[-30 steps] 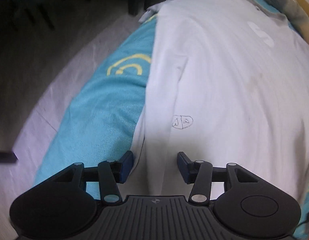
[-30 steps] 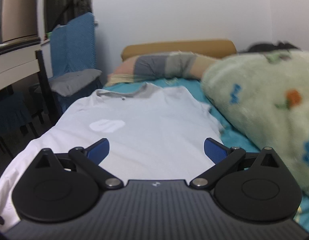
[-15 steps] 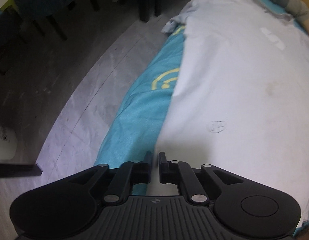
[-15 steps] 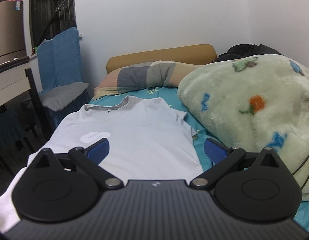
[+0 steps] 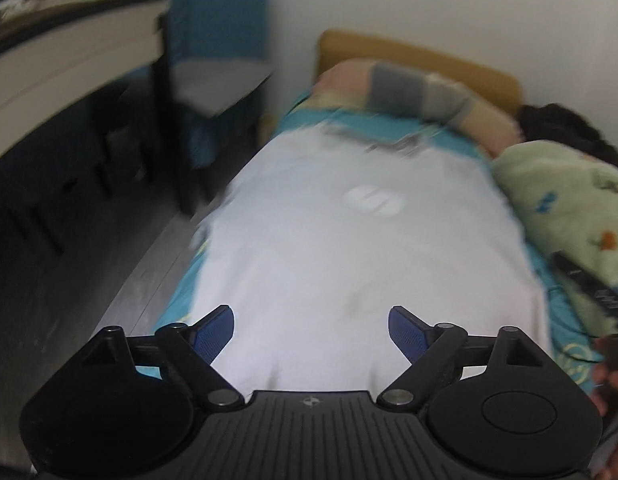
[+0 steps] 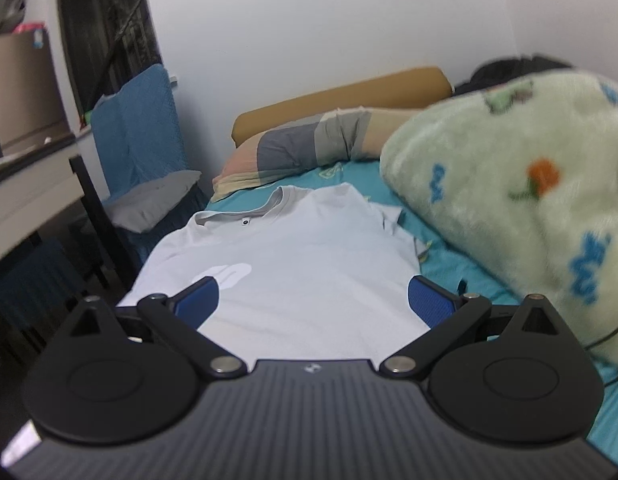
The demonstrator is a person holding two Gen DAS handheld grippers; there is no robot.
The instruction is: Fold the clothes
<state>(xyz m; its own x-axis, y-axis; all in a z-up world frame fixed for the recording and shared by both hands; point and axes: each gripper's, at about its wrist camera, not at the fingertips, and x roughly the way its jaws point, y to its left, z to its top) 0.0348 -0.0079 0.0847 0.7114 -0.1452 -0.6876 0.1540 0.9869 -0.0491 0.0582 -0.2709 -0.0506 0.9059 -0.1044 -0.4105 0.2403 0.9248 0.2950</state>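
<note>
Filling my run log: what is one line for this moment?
task: fold clothes | left gripper: open, empty | right gripper: open, empty | shirt: flat on bed sheet, unfolded

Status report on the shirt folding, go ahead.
Left claw open, empty. Right claw open, empty. White T-shirt flat on teal bedsheet, unfolded. Fleece blanket bunched beside its right edge.

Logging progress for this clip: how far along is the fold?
Done: the white T-shirt lies spread flat, face up on the teal bedsheet, collar toward the pillow. No fold is visible.
In hand: nothing. The left gripper and right gripper are both open above the hem end, holding no fabric.
Left: every fold, sleeves included.
</note>
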